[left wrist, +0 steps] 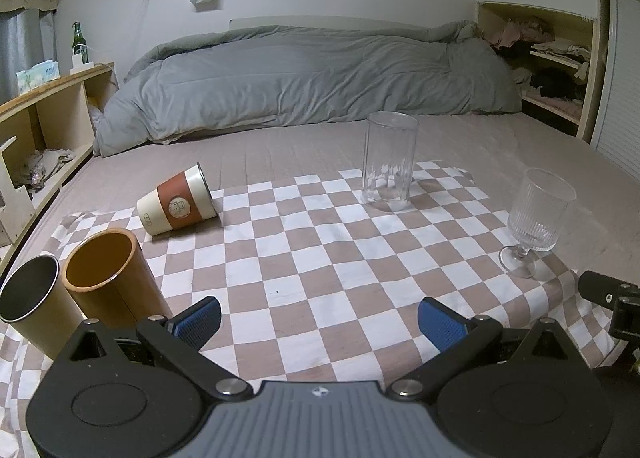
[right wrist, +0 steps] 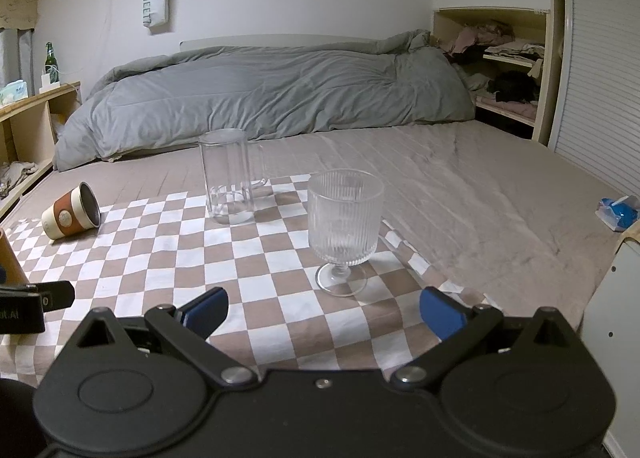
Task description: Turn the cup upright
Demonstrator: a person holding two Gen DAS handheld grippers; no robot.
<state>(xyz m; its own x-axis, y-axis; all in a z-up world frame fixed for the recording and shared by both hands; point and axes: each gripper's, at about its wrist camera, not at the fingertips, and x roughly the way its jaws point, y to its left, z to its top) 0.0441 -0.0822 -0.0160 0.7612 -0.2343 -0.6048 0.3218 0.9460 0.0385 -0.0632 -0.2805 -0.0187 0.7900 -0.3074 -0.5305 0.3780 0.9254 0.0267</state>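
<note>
A cream cup with a brown sleeve point(left wrist: 178, 205) lies on its side at the far left of the checkered cloth point(left wrist: 320, 258), its mouth facing right; it also shows in the right wrist view point(right wrist: 72, 215). My left gripper point(left wrist: 320, 324) is open and empty, low over the cloth's near edge, well short of the cup. My right gripper point(right wrist: 324, 312) is open and empty, just in front of a ribbed stemmed glass point(right wrist: 344, 225).
A tall clear glass point(left wrist: 388, 161) stands upright at the back of the cloth. An orange-brown tumbler point(left wrist: 108, 274) and a beige dark-lined tumbler point(left wrist: 34, 302) stand upright at near left. The stemmed glass point(left wrist: 536, 221) stands at right. A grey duvet point(left wrist: 312, 77) lies behind.
</note>
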